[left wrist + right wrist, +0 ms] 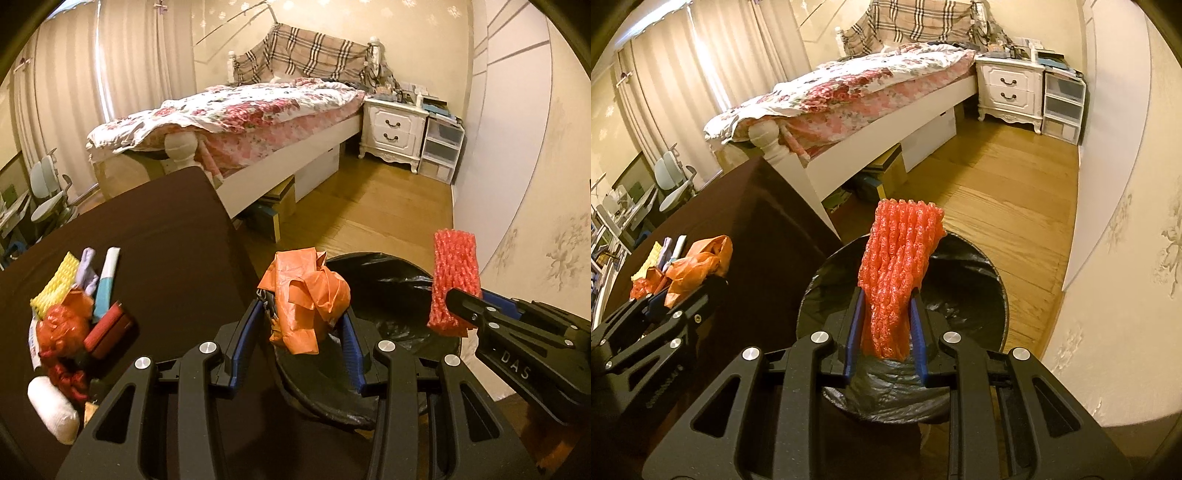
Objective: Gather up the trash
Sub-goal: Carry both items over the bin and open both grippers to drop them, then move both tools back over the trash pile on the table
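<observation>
Left tool [304,325] is clamped on a crumpled orange plastic bag [308,295]; the bag sticks up past the fingertips, right at the near-left rim of the black-lined trash bin [391,291]. Right tool [886,314] is squeezed narrow on a red foam net sleeve [899,266], which stands up out of the blue pads [855,325] directly above the bin's opening. From my left wrist view the right tool comes in from the right, the red sleeve hanging over the bin's right side.

Left of the left tool, on the dark brown table [166,236], the remaining pile: yellow foam net [55,284], white-and-teal tube [105,284], lilac scrap [88,273], dark red box [109,330], red-orange plastic bag [62,332], white roll [53,411]. They lie bunched and touching.

Ahead of both tools: wooden floor [369,206], then a bed [236,114] with floral quilt, a white nightstand [393,131] beside it, clear plastic drawers [441,149] against the wall.
</observation>
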A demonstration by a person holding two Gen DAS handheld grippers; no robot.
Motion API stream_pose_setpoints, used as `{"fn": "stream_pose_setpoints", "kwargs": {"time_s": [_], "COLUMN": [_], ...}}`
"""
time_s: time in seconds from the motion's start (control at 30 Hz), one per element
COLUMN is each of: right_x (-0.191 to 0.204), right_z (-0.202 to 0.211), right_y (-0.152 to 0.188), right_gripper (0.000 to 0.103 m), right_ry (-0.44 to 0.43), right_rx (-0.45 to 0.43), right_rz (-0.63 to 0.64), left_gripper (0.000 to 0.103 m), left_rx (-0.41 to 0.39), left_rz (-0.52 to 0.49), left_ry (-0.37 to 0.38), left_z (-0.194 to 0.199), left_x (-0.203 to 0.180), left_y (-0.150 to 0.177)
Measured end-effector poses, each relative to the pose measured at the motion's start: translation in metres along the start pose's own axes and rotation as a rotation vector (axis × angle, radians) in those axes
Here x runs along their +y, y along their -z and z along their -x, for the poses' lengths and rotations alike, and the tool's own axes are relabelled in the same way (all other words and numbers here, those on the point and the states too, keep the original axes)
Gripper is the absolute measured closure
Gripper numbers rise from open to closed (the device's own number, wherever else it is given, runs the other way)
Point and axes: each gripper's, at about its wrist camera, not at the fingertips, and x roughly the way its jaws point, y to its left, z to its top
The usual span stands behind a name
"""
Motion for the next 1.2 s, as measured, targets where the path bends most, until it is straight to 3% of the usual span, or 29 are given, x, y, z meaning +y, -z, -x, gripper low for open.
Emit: {"fn": "stream_pose_setpoints", "kwargs": {"time_s": [0.13,0.27,0.37,0.73,1.2], "right_x": [-0.008,-0.012,-0.014,-0.004,0.047], "right_z": [-0.004,-0.003,-0.002,0.003,0.013], "right_y": [-0.002,-0.001,-0.001,0.006,0.017], "right_gripper": [0.07,0.053,0.053,0.046,0.045], "right_ry": [-0.001,0.011,0.027,0.034,-0.033], "right_rx": [0.002,-0.006,-0.01,-0.002,0.009], "right_rz": [-0.022,-0.033,-0.034,-0.033,0.029], "left_gripper": [0.059,0.03,0.026,0.023,0.023], "left_rx": [0.007,-0.001,-0.009,-0.017,-0.026], "left_rz": [-0.019,0.004,0.011,0.036,0.107], "left_ry": [-0.008,-0.015,-0.023,-0.06,-0.146], "left_z": [-0.005,-0.004,-0.001,0.015,0.057], "left_x": [-0.005,-0.003,-0.001,0.01,0.058], "left_y": [-0.003,-0.002,-0.003,0.005,0.024]}}
